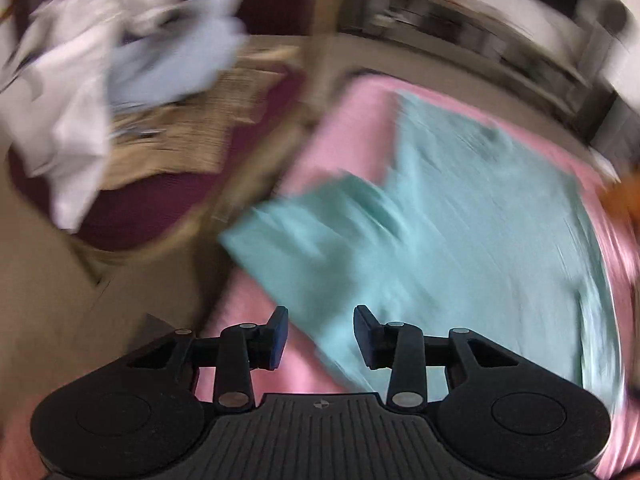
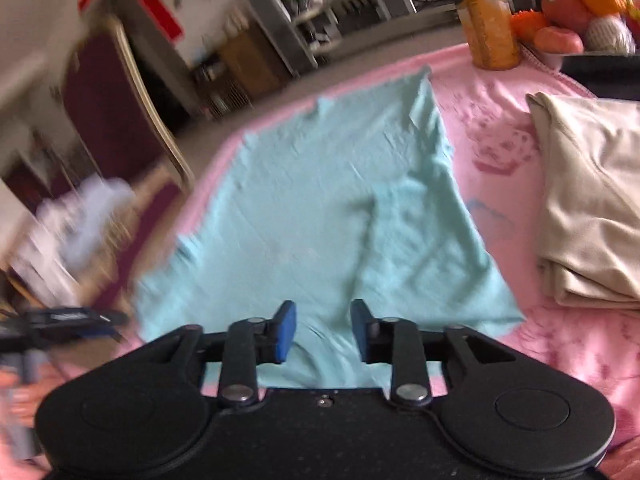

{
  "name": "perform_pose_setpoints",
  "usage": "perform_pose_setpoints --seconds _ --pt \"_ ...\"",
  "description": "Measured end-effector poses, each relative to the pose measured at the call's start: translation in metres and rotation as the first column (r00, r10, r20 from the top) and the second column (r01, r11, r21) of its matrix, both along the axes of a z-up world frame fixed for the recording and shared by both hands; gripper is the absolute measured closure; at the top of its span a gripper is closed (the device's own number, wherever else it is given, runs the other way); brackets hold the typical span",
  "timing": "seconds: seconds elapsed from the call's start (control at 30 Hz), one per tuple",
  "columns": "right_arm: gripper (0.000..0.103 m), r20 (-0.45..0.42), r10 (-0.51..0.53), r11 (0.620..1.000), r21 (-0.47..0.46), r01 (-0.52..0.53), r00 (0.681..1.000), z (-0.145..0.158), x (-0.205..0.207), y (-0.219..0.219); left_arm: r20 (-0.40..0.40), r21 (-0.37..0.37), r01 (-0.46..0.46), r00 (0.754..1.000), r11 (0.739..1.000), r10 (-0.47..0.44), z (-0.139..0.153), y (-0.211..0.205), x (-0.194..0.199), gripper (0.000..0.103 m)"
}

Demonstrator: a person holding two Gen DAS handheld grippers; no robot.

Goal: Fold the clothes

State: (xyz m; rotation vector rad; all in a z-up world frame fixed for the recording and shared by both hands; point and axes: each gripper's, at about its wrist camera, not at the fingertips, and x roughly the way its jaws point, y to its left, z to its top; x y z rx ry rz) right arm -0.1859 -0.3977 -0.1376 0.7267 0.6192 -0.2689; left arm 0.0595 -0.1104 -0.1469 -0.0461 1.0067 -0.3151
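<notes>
On the far left, a maroon chair (image 1: pixel 160 208) carries a loose pile of white and pale-blue clothes (image 1: pixel 120 68), well apart from the work and not yet folded by the look of it. Next to it begins the pink blanket (image 1: pixel 360 104) that covers the working surface, and on that blanket lies the teal garment (image 2: pixel 320 200), spread nearly flat; in the left wrist view one flap sticks out toward the chair side, which I take to be a sleeve, though blur makes that uncertain. Above its near edge hangs the left gripper (image 1: pixel 320 334), jaws parted with nothing between them, only cloth showing below the gap. Further right the right gripper (image 2: pixel 323 330) hovers over the near hem of the same garment, likewise released and empty. Right of the garment sits a beige folded cloth (image 2: pixel 592 208), apparently a finished piece, and at the far right stand a yellow container (image 2: pixel 488 28) and a bowl of fruit (image 2: pixel 580 12). My reading is that the teal piece has been laid out and the first fold is about to start. The next move would call for lowering both grippers onto matching points of an edge or the sleeve, pinching only one layer, then carrying it across evenly so the cloth does not bunch or drag the blanket.
</notes>
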Motion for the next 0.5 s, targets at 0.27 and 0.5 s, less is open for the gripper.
perform_pose_setpoints --seconds 0.27,0.5 --pt "0.061 0.084 -0.035 0.996 0.089 0.027 0.996 -0.001 0.002 -0.013 -0.283 -0.117 -0.225 0.941 0.967 0.184 -0.037 0.031 0.075 0.071" --pt "0.056 0.122 -0.022 0.992 0.125 0.007 0.992 0.001 0.006 -0.011 -0.302 -0.133 -0.311 0.917 0.941 0.260 -0.051 0.033 0.086 0.072"
